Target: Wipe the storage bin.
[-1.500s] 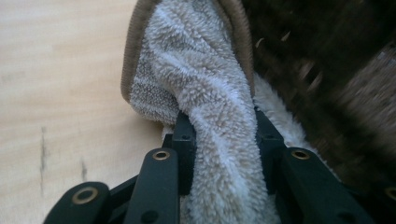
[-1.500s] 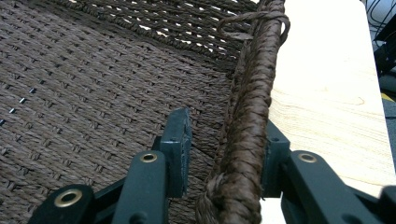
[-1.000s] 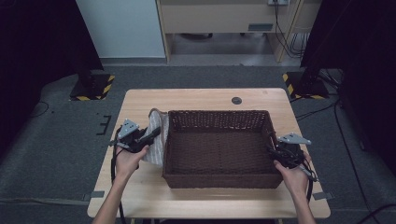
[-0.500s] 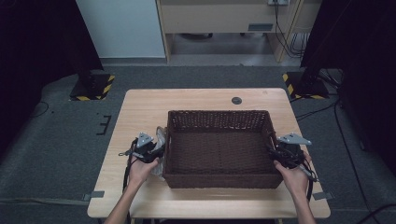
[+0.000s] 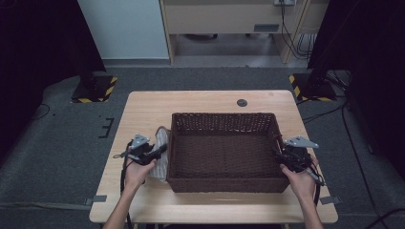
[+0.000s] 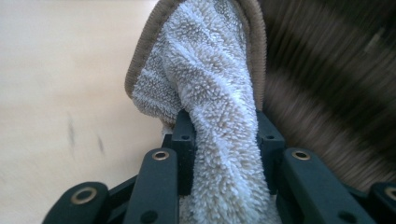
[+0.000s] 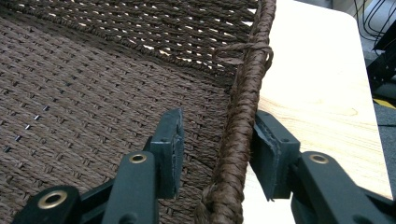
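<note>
Basket: dark brown throughout, tight woven pattern on floor and walls, light showing through the open weave of the far wall; rim a braided dark brown cord. Towel: pale beige-white looped pile, tan ribbed border along the edge. Table: light wood, faint grain, a small black round spot near the far edge. Gripper jaws black with brass-coloured rivets. Floor grey; yellow-and-black hazard stripes on the stand bases.
</note>
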Available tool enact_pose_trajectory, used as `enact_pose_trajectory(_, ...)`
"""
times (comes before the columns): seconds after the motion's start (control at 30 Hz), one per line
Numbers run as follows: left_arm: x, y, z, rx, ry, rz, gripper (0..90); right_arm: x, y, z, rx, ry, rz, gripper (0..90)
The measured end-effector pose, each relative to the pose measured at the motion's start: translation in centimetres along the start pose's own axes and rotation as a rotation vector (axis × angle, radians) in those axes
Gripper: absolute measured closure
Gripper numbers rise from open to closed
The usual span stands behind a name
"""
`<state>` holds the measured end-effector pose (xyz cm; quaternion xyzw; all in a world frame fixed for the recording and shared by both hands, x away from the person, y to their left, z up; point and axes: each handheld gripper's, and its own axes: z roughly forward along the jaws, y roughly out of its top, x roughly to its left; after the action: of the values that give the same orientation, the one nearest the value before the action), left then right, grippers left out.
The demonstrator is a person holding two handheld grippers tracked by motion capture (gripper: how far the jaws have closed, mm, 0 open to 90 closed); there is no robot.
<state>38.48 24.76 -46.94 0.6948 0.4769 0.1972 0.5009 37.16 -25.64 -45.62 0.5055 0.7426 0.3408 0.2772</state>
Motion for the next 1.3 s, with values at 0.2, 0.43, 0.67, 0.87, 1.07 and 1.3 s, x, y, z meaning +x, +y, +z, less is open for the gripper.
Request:
enact_pose_trajectory(0.2,-1.9,1.0,-2.8,-0.05,-0.054,0.055,67.3,0.0,0.0,0.0,0.001,-0.001,0.0,57.0)
enact_pose_trajectory(0.43,-2.3,-1.7,-1.6,0.042,-0.053,0.051,67.3,0.0,0.0,0.0,0.001,0.003,-0.004,56.5)
enact_pose_trajectory(0.67,-2.7,-4.0,-0.6,0.108,-0.043,0.054,67.3,0.0,0.0,0.0,0.003,-0.002,-0.005,56.6)
enact_pose_trajectory(0.87,-2.6,-5.3,0.5,0.199,-0.027,0.092,67.2,0.0,0.0,-0.1,0.001,0.003,-0.006,56.1)
enact_pose_trajectory(1.07,-1.9,-4.5,-0.6,0.178,-0.015,0.074,67.2,0.0,0.0,-0.2,-0.001,0.008,-0.006,53.9)
enact_pose_trajectory(1.3,-2.6,-3.1,-4.7,0.084,-0.038,0.057,67.0,0.1,0.3,-0.5,-0.001,0.013,-0.008,49.0)
